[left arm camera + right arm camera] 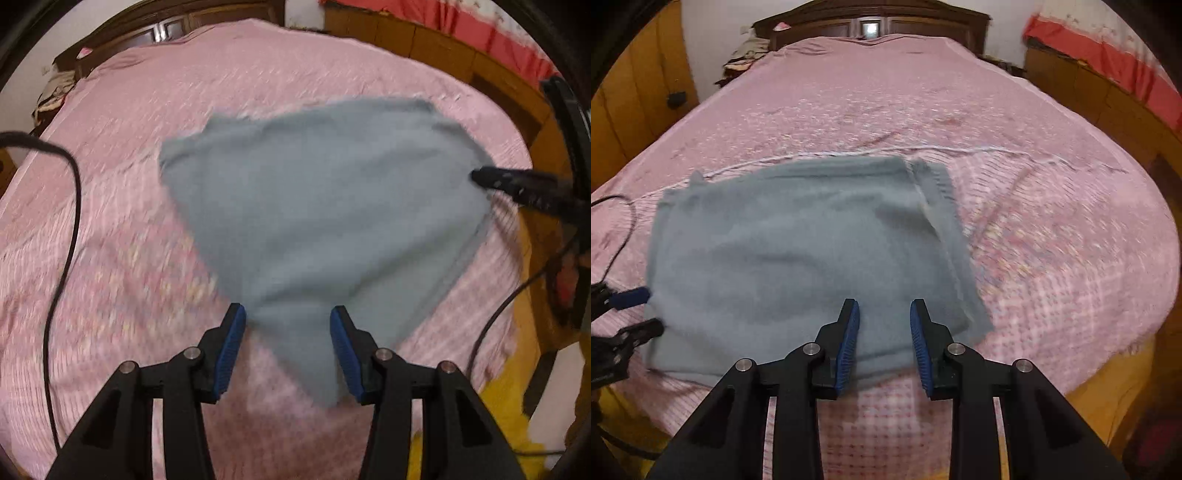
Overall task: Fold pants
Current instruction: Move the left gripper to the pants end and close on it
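Note:
Grey pants [332, 192] lie folded into a flat, roughly square pad [798, 251] on a pink bedspread [1034, 240], close to the bed's near edge. My left gripper [287, 310] is open, and a narrow corner of the grey cloth lies in the gap without the blue pads pressing on it. In the right wrist view this left gripper [652, 310] stands at the pants' left edge. My right gripper [884, 304] is open just above the pants' near edge, with nothing pinched. One of its dark fingers [495, 179] shows at the pants' right side.
A dark wooden headboard [871, 18] closes the far end of the bed. Wooden cabinets [1071, 85] topped with red cloth [1108, 48] run along the right. A black cable [70, 221] trails over the bedspread on the left. A pile of clothes [746, 51] lies beside the headboard.

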